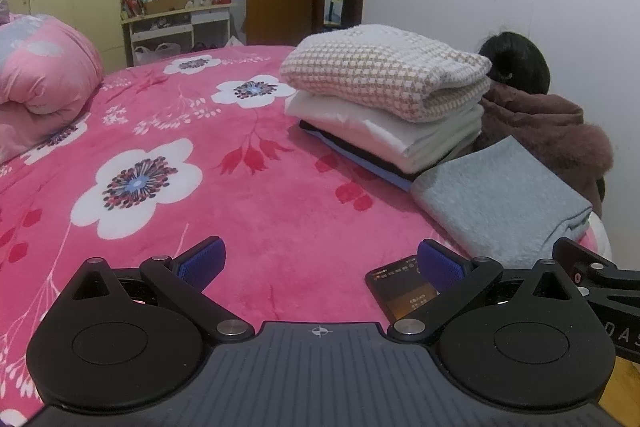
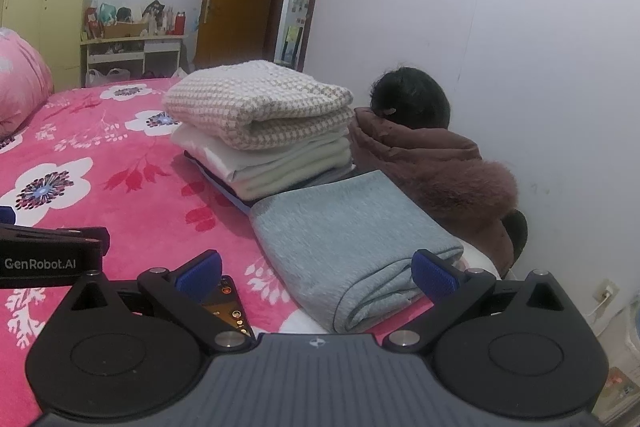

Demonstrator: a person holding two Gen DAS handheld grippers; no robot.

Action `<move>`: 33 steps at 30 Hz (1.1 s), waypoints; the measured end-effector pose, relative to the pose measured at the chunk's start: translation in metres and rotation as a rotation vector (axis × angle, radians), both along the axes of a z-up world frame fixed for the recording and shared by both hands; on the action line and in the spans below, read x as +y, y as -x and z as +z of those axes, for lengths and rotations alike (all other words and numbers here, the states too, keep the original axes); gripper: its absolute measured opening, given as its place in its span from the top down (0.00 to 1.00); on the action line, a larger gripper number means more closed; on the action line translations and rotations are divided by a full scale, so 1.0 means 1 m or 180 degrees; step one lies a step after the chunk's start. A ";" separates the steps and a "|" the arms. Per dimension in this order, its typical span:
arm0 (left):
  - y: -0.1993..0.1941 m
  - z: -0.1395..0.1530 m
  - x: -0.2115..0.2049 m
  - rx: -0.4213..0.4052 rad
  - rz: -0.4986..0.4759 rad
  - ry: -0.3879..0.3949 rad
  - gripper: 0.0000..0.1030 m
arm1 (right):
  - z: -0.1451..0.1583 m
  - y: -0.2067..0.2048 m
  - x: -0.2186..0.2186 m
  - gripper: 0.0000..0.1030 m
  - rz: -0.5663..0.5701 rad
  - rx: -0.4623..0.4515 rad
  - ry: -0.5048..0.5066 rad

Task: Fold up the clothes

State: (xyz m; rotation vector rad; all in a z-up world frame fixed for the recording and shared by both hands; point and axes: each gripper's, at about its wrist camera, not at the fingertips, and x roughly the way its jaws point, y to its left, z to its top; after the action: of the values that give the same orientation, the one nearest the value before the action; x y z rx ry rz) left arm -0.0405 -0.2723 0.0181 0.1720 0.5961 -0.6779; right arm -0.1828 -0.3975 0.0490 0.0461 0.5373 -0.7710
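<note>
Both grippers (image 1: 320, 263) (image 2: 318, 269) gape empty; phone (image 1: 404, 291), perhaps lit, beside folded grey towel (image 2: 344, 239)

Pink floral bed (image 1: 248, 227): clothes stack (image 1: 384, 99), grey towel (image 1: 500, 203), phone (image 1: 404, 291), quilt (image 1: 40, 67).

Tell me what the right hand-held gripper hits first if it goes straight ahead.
Most likely the folded grey towel, lying between the open fingers of the right hand-held gripper. Depth is uncertain.
</note>
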 end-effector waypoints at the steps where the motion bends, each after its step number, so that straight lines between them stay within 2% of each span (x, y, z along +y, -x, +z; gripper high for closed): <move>1: 0.000 0.000 0.000 -0.0001 0.0002 0.0004 0.00 | 0.000 0.000 0.000 0.00 -0.0001 -0.0004 -0.0005; 33: -0.008 0.005 0.007 0.0024 0.0058 0.0023 0.00 | 0.006 -0.008 0.003 0.00 0.0024 -0.0029 0.0005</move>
State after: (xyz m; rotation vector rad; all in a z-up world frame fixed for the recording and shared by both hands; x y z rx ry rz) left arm -0.0329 -0.2651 0.0228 0.1572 0.6016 -0.6633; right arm -0.1749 -0.3943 0.0548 0.0461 0.5281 -0.7636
